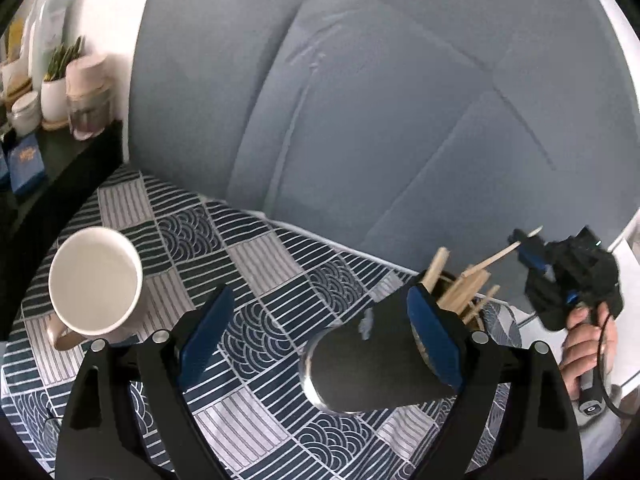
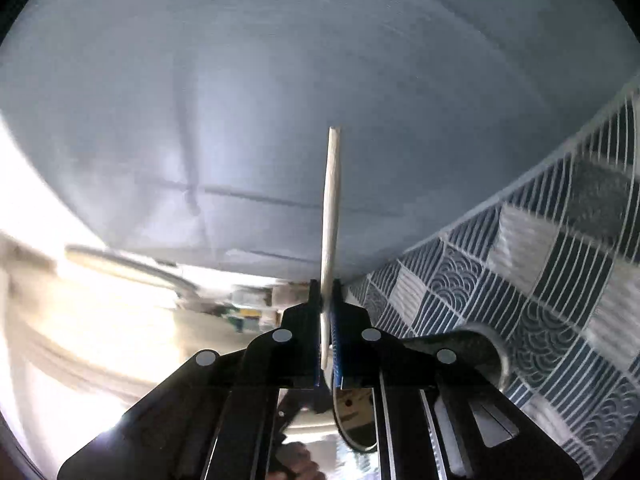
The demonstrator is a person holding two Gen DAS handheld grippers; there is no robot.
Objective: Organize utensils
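Gripping a wooden stick (image 2: 331,200), the right gripper (image 2: 327,300) holds it lengthwise along the fingers, tip pointing forward. Left gripper (image 1: 320,336) stands released around a dark cup (image 1: 372,356) of sticks (image 1: 464,284) on the patterned cloth (image 1: 256,264).

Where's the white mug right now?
In the left wrist view, the white mug sits on the patterned tablecloth at the left, empty, across from the dark cup of wooden sticks by the left gripper.
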